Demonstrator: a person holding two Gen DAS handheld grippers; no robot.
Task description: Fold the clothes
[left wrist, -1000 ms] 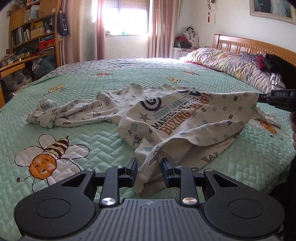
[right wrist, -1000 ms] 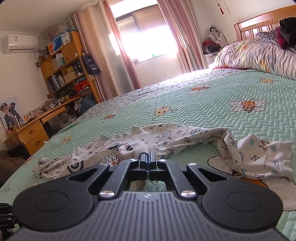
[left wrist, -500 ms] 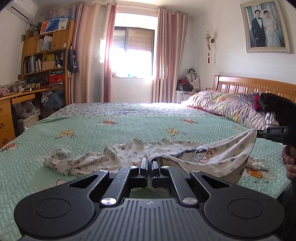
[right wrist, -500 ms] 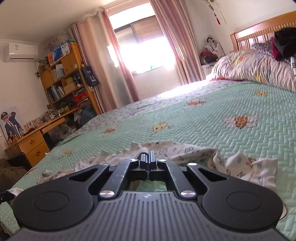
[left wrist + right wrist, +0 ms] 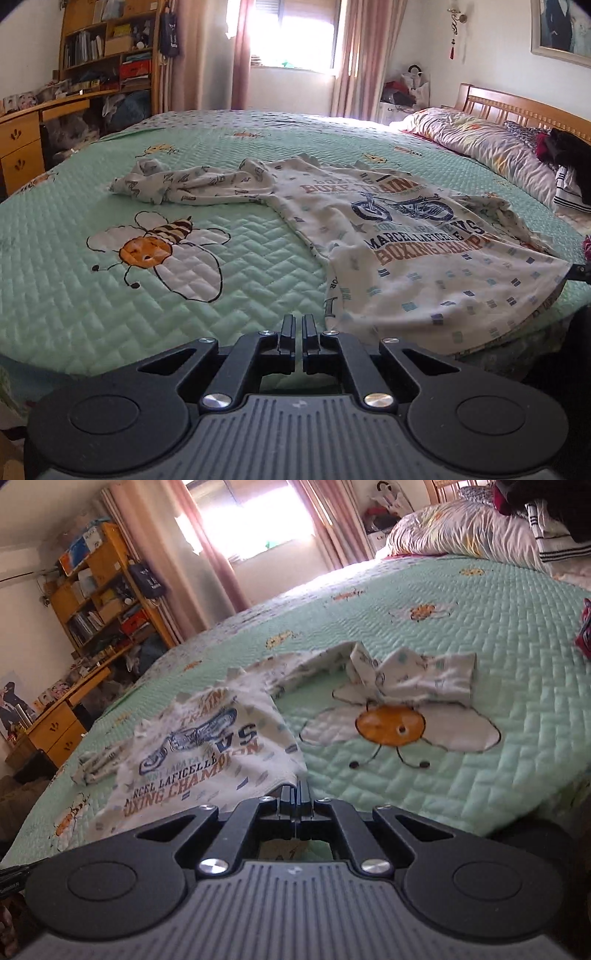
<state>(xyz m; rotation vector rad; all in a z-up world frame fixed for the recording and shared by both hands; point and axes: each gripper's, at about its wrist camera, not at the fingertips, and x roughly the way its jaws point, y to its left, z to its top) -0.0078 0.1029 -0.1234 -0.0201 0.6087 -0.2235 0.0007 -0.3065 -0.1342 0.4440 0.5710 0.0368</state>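
Green bee-print bedspread (image 5: pixel 229 258); pillow (image 5: pixel 480 144) by headboard (image 5: pixel 517 107); bookshelf (image 5: pixel 107 594); sunlit window (image 5: pixel 295 33).

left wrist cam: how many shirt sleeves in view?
2. One sleeve lies bunched left of the shirt body; the other sleeve is crumpled on its right, toward the pillow. Neither looks hidden.

One printed shirt (image 5: pixel 424 251) lies on one green bedspread (image 5: pixel 258 266), with two tools: left (image 5: pixel 298 328), right (image 5: pixel 297 794).

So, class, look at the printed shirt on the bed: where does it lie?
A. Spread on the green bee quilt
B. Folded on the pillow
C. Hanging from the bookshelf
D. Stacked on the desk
A: the shirt lies spread out, unfolded, on the green quilt.
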